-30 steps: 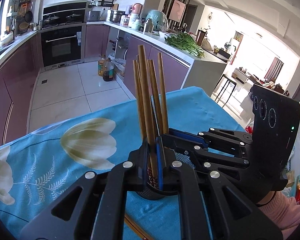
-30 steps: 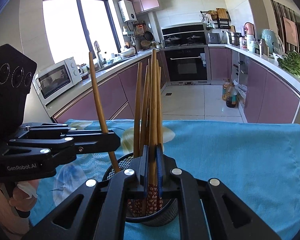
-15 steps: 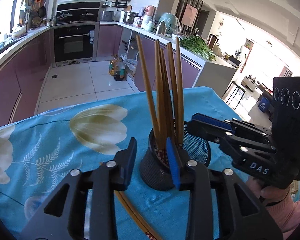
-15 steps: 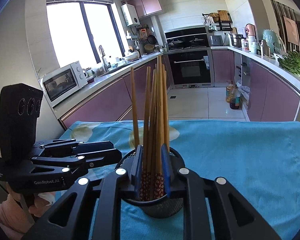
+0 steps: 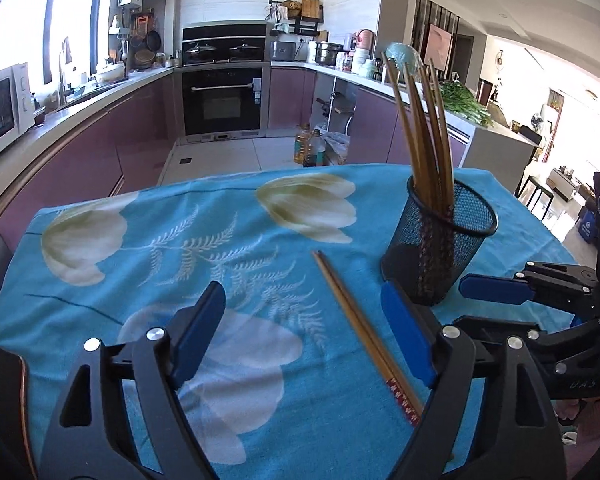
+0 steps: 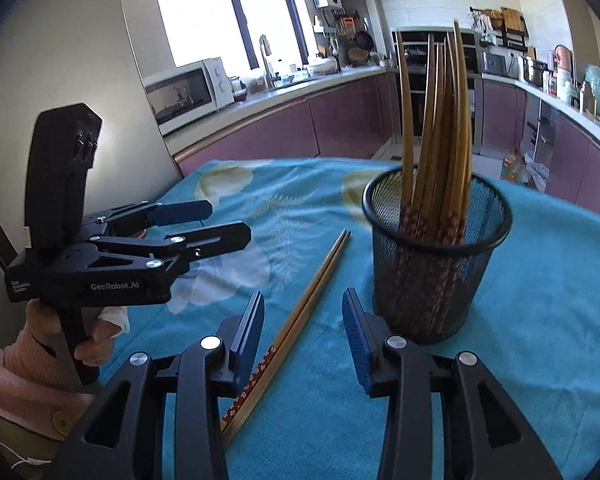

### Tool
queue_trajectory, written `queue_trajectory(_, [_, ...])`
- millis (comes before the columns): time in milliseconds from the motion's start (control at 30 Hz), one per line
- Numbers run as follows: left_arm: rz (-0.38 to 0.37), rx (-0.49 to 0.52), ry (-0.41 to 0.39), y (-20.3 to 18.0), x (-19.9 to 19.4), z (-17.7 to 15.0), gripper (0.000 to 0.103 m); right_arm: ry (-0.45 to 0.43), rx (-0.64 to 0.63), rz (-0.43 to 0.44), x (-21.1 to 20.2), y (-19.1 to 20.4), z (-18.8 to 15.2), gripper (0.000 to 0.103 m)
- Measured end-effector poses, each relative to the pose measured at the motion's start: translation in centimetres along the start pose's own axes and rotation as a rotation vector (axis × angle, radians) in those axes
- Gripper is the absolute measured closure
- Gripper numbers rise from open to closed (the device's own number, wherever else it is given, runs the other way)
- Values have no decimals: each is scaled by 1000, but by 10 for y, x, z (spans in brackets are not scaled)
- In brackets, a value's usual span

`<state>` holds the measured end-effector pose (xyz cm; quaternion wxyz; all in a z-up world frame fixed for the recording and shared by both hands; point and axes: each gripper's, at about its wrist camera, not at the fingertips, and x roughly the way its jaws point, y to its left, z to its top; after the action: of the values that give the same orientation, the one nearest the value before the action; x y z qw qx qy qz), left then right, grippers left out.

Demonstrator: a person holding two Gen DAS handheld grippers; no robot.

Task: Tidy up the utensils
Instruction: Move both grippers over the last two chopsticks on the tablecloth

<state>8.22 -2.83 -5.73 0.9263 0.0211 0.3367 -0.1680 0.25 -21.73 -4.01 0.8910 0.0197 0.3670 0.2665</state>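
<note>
A black mesh cup [image 5: 440, 248] [image 6: 436, 280] stands on the blue cloth and holds several wooden chopsticks [image 5: 424, 132] [image 6: 440, 120] upright. Left of the cup, a loose pair of chopsticks [image 5: 356, 324] [image 6: 312, 292] lies flat on the cloth. My left gripper [image 5: 304, 328] [image 6: 228, 222] hovers over that pair, jaws opening wide, with nothing touching its pads. My right gripper [image 6: 304, 332] [image 5: 460, 304] sits just in front of the cup. Its jaws are opening too, and the loose pair shows below the gap, untouched.
The table wears a blue cloth with white tulips [image 5: 100, 236]; its far edge drops to the kitchen floor. A hand in a pink sleeve [image 6: 32, 364] holds the left gripper. A microwave [image 6: 188, 88] and purple counters stand beyond.
Both grippers, earlier shut on chopsticks standing in the cup, have let go, opened and drawn back and down. The released chopsticks now lean in the cup.
</note>
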Motion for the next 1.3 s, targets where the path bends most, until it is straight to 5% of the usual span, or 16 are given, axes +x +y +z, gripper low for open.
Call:
queue_trajectory(300, [44, -25, 80, 12, 11, -23, 26, 105, 27, -27, 32, 1, -17, 65])
queue_trajectory(1300, [-49, 42, 197, -9, 41, -25, 35, 150, 44, -78, 39, 0, -17, 74])
